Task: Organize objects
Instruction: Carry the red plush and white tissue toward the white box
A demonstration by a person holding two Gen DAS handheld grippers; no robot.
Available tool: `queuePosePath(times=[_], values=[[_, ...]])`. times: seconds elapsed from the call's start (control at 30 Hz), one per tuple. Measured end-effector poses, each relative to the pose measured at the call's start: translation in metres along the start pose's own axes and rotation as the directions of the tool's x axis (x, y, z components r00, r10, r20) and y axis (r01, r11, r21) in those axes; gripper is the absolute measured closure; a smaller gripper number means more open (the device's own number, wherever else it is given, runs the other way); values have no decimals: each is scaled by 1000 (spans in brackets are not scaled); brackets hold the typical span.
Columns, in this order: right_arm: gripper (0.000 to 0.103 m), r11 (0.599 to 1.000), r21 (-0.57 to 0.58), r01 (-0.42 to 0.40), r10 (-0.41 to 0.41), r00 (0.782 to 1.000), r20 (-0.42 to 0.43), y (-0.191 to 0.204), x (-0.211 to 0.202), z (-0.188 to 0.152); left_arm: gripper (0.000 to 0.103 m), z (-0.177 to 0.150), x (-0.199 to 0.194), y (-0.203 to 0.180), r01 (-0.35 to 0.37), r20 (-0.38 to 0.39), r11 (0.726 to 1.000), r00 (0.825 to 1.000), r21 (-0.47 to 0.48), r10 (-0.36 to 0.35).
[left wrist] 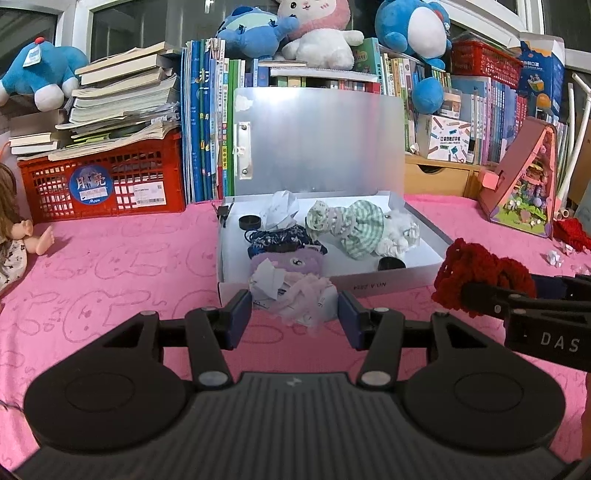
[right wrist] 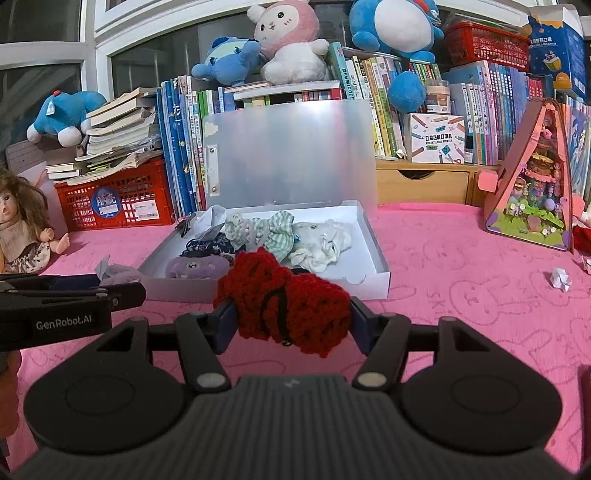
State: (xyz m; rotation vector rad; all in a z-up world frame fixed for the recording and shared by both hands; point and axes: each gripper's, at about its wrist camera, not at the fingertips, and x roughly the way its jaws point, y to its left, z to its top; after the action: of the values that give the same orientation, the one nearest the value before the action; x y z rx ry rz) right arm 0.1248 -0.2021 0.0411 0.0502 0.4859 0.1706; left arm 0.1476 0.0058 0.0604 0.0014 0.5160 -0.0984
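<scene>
The right gripper (right wrist: 293,319) is clenched on a red crocheted piece (right wrist: 291,310), which bulges above and below the pads and hangs just in front of the white box (right wrist: 373,284), near its front wall. The left gripper (left wrist: 294,319) grasps a pale pink and white bundle (left wrist: 291,299) between its pads, pressed against the box's front left corner. Inside the box lie a green checked cloth (left wrist: 354,225), a purple plush (left wrist: 291,264), a dark patterned cloth (left wrist: 277,240) and white fabric (left wrist: 399,232); its translucent lid (left wrist: 317,140) stands upright behind. The box sits on a bench under a pink rabbit-print cover (left wrist: 129,266). Behind the box stand books (left wrist: 203,122), a red crate (left wrist: 103,181) and plush toys (left wrist: 317,33); a doll (right wrist: 22,225) sits far left of the box.
</scene>
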Motion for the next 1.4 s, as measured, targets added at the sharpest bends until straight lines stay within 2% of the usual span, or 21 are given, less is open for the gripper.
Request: queuePosePath(times=[0.63,1.4], values=[[38,999,-20,28,-29,999,-21,-11,25,18,45,23,31,1,5,4,1000,1000,-19,-5],[38,998,-38,53,-55,998,-36,-17,49,35,45,37,58,0,1,24,1000,1000,21,-1]])
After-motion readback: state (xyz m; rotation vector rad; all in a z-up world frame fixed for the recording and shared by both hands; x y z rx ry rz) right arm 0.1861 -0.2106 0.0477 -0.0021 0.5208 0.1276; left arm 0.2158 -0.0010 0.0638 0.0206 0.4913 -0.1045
